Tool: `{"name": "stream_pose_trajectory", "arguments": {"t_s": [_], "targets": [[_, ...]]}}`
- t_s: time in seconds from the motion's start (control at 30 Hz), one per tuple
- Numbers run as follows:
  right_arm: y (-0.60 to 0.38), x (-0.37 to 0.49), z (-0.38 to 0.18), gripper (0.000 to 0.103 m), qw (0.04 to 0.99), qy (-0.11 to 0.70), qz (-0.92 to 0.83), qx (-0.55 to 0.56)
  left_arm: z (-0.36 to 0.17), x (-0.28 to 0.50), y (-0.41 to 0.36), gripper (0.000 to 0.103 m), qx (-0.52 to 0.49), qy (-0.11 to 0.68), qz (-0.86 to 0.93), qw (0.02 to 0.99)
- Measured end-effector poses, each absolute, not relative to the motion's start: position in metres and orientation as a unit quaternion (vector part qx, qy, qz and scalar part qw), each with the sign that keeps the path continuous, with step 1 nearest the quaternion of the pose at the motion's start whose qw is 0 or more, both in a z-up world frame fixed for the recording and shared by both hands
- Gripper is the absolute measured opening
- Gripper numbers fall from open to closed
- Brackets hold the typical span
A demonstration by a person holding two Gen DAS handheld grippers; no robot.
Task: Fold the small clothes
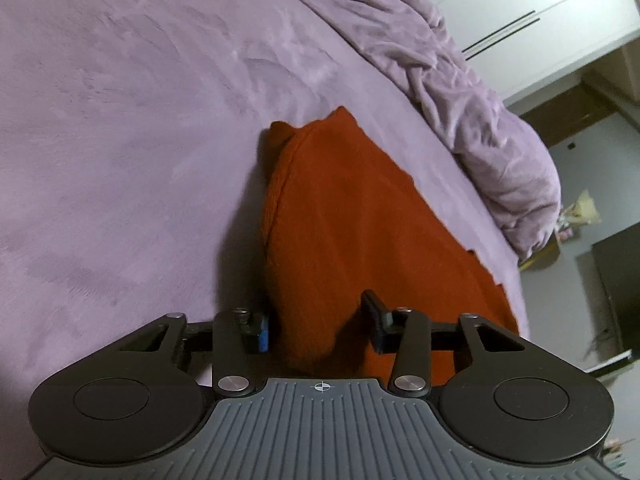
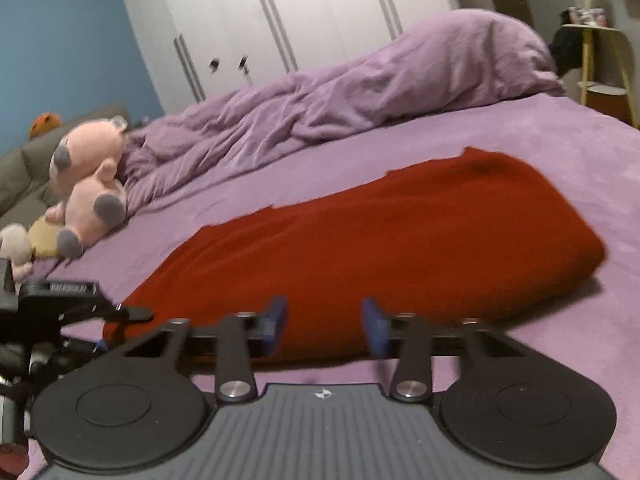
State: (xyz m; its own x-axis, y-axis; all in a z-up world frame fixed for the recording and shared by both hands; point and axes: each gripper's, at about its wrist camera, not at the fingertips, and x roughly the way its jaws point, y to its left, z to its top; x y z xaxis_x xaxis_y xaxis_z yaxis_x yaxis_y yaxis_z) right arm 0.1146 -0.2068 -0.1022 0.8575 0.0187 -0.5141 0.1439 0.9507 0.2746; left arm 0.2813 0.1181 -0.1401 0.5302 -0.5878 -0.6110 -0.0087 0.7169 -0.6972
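While the red garment is lying folded on the purple bed cover, both hand-held grippers are working at its near edge. The left gripper is sitting with its jaws narrowed around a raised fold of the cloth; the fabric is filling the gap between the two fingers, and the left pad is touching it, but whether the right pad is pressing on it cannot be told. In the left wrist view the garment is running away from the gripper in a long tapering shape, one corner standing up at the far end. The right gripper is resting at the garment's near hem with its blue fingers set fairly close together, the cloth showing between them; a firm pinch cannot be confirmed from the blurred picture. The left gripper is appearing at the left edge of the right wrist view, touching the garment's left corner. Beyond the garment, a crumpled purple duvet is lying along the far side of the bed, a pink plush toy is sitting at its left end, and white wardrobe doors are standing behind.
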Motion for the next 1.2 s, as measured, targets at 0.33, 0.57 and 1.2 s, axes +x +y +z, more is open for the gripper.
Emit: {"name": "stream_pose_trajectory", "arguments": {"t_s": [0.33,0.57,1.2], "targets": [[-0.141,0.170,-0.112,0.011,0.949,0.295,0.011,0.107,-0.158,0.304,0.122,0.033,-0.391,0.450,-0.174,0.784],[-0.136,0.177,-0.122,0.011,0.943,0.321,0.028,0.085,-0.155,0.307,0.123,0.024,-0.382,0.448,-0.178,0.789],[-0.200,0.132,-0.100,0.011,0.955,0.264,-0.027,0.132,-0.085,0.293,0.083,0.017,-0.245,0.411,-0.185,0.858]]}}
